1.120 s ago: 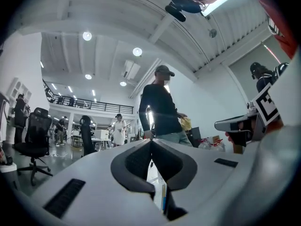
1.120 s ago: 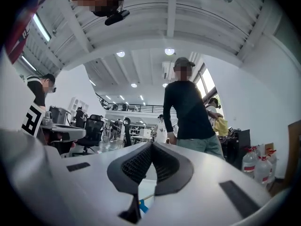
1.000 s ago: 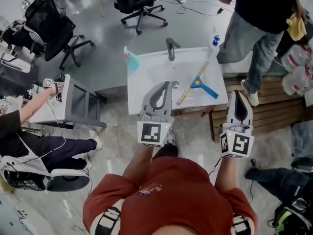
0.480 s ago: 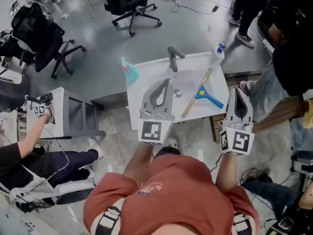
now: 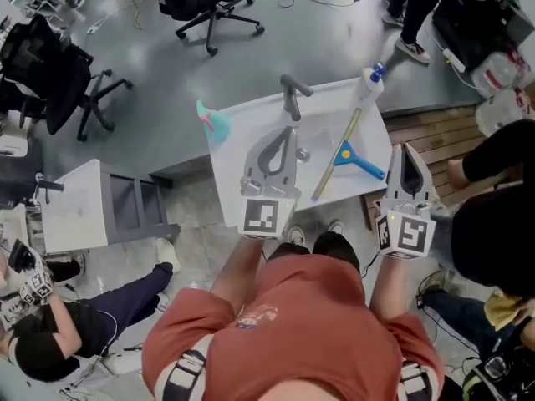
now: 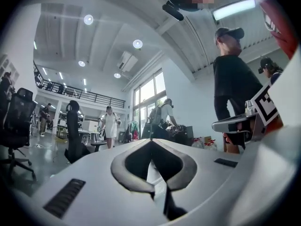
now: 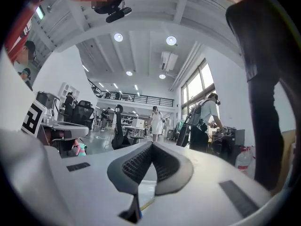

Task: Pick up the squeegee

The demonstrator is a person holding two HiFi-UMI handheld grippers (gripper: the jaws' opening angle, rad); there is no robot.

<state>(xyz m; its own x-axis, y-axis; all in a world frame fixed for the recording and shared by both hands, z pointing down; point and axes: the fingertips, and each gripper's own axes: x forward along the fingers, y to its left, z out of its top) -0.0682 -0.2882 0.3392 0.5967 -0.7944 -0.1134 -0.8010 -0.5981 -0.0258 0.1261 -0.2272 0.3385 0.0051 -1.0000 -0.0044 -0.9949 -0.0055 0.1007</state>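
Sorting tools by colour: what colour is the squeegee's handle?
Blue; the head view shows the squeegee handle best.

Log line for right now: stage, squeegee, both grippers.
stage: pre-grasp, squeegee untouched | squeegee: flat on white sink top | left gripper: shut, empty, over sink top | right gripper: shut, empty, beside its right edge

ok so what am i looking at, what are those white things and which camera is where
No robot here: a person in a red shirt holds a white two-jaw gripper in each hand. The head view is from a camera on their head, looking down: left gripper at left, right gripper at right. The other two pictures are from cameras riding on each gripper, looking along its jaws. Both grippers are shut and empty. Ahead stands a white sink top with a grey tap; on it lies a blue-handled squeegee with a long pale blade, untouched.
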